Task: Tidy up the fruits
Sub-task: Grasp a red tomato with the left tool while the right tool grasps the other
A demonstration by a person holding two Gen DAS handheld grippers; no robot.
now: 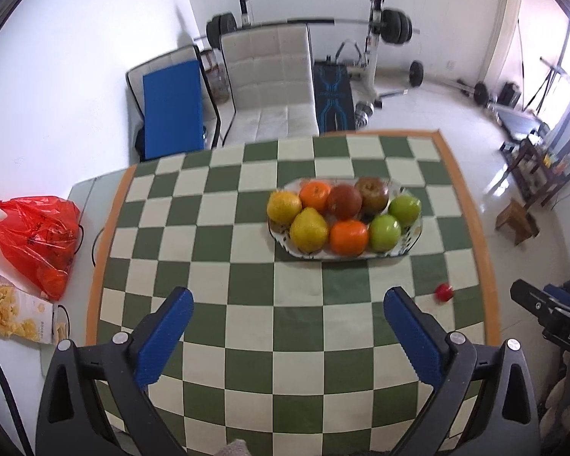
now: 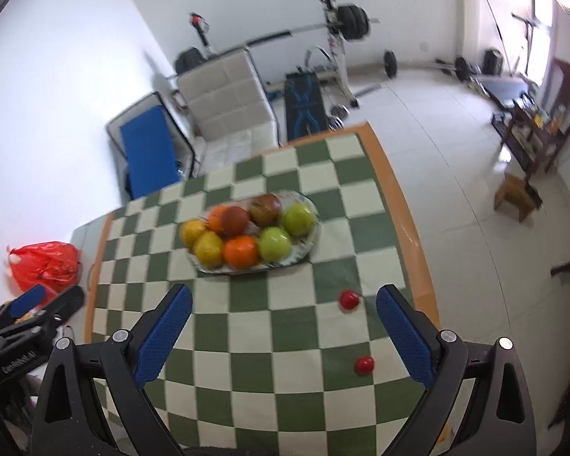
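Observation:
An oval patterned plate (image 1: pixel 408 245) sits on the green-and-white checked table; it also shows in the right wrist view (image 2: pixel 307 252). It holds pears (image 1: pixel 308 230), oranges (image 1: pixel 348 236), red apples (image 1: pixel 344 201) and green apples (image 1: pixel 385 232). Two small red fruits lie loose on the cloth in the right wrist view, one (image 2: pixel 349 299) nearer the plate and one (image 2: pixel 364 365) nearer me; one shows in the left wrist view (image 1: pixel 444 291). My left gripper (image 1: pixel 287 328) is open and empty above the cloth, short of the plate. My right gripper (image 2: pixel 283 326) is open and empty, the small fruits near its right finger.
A red plastic bag (image 1: pixel 38 235) and a snack packet (image 1: pixel 13 309) lie on a side surface left of the table. A white chair (image 1: pixel 269 83) stands behind the table's far edge. Weight equipment stands at the back. The table's orange right edge (image 2: pixel 418 235) is close to the small fruits.

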